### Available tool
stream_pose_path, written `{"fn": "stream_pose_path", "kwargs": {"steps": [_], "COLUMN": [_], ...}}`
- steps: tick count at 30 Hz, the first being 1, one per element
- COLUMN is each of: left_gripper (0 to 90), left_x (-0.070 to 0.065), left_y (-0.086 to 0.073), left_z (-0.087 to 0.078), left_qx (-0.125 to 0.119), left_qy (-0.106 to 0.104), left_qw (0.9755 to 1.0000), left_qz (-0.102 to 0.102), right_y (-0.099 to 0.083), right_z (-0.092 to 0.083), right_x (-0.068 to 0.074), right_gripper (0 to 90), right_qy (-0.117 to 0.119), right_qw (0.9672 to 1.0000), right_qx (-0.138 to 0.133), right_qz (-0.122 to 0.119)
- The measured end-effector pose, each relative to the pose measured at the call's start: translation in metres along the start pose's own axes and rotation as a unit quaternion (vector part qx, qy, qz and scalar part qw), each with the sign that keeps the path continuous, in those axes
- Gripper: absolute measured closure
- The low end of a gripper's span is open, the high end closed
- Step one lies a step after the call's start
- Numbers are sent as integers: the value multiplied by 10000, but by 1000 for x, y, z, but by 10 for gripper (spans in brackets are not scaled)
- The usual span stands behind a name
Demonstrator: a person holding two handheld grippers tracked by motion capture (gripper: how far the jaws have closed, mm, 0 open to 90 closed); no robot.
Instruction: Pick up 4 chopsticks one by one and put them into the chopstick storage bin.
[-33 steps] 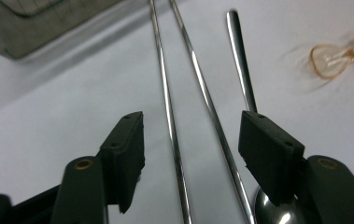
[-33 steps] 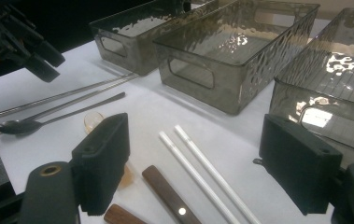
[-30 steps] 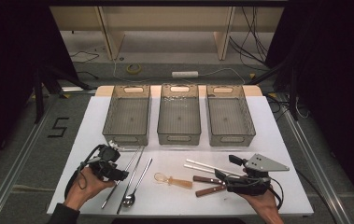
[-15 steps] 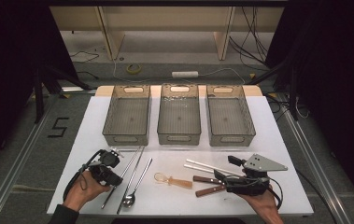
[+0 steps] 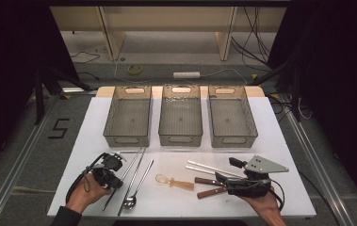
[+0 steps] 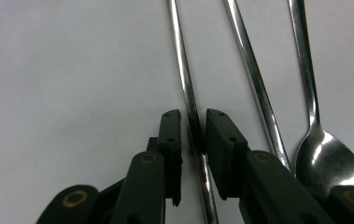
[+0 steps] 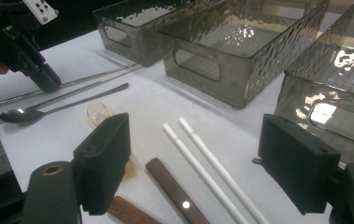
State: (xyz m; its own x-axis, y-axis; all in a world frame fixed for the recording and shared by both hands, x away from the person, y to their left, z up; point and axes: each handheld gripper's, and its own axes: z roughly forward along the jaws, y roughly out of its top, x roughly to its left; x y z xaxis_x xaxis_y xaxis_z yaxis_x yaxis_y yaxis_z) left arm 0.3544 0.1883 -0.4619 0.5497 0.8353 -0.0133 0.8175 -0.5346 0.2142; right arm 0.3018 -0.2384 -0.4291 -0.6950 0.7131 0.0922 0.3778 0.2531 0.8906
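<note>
Two metal chopsticks and a long steel spoon (image 5: 130, 201) are lying side by side on the white desk (image 5: 176, 202), and the left gripper (image 6: 193, 128) is coming down over the outermost chopstick (image 6: 184, 70). Its fingers (image 6: 171, 135) have just been closing, and they are now standing narrowly apart with the thin rod running straight between them; whether the pads are pressing on it yet I cannot tell. In the high view the left gripper (image 5: 110, 172) is sitting at the near left of the desk, the chopstick (image 5: 124, 174) slanting up toward the left of three empty grey baskets (image 5: 128, 117). The right gripper (image 7: 198, 158) is waiting wide open and holding nothing, over two white chopsticks (image 7: 202, 163) and two brown-handled utensils (image 7: 174, 191), with a small amber spoon (image 7: 96, 112) just beside them. The risk from here, as I am judging it: that rod is slim, round and slick, so it could be rolling or squirting out as the pads are meeting it, or pivoting and drooping once lifted if gripped far from its middle. The second chopstick (image 6: 254, 79) is lying near, so a finger could be nudging it into the spoon.
</note>
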Motion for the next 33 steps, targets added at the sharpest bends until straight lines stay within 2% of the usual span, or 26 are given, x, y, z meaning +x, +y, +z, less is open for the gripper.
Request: {"fn": "stream_pose_path", "kwargs": {"steps": [6,20,28,33], "left_gripper": [802,845,847,848], "left_x": [-3,1,2,1], "left_y": [0,-1,-3,-4], "left_z": [1,0,-10,-20], "left_qx": [6,-42,-307,-426], "left_qy": [67,-89,-25,-17], "left_qw": [10000,10000,9995,9990], "left_qz": [39,-15,40,157], "right_y": [0,0,0,0], "right_z": [1,2,2,2], "right_x": [0,1,2,2], "right_gripper": [265,268,268,268], "right_qy": [12,62,71,85], "right_qw": [10000,9999,9999,9999], "right_qx": [30,79,93,99], "right_qz": [-22,-44,-52,-59]}}
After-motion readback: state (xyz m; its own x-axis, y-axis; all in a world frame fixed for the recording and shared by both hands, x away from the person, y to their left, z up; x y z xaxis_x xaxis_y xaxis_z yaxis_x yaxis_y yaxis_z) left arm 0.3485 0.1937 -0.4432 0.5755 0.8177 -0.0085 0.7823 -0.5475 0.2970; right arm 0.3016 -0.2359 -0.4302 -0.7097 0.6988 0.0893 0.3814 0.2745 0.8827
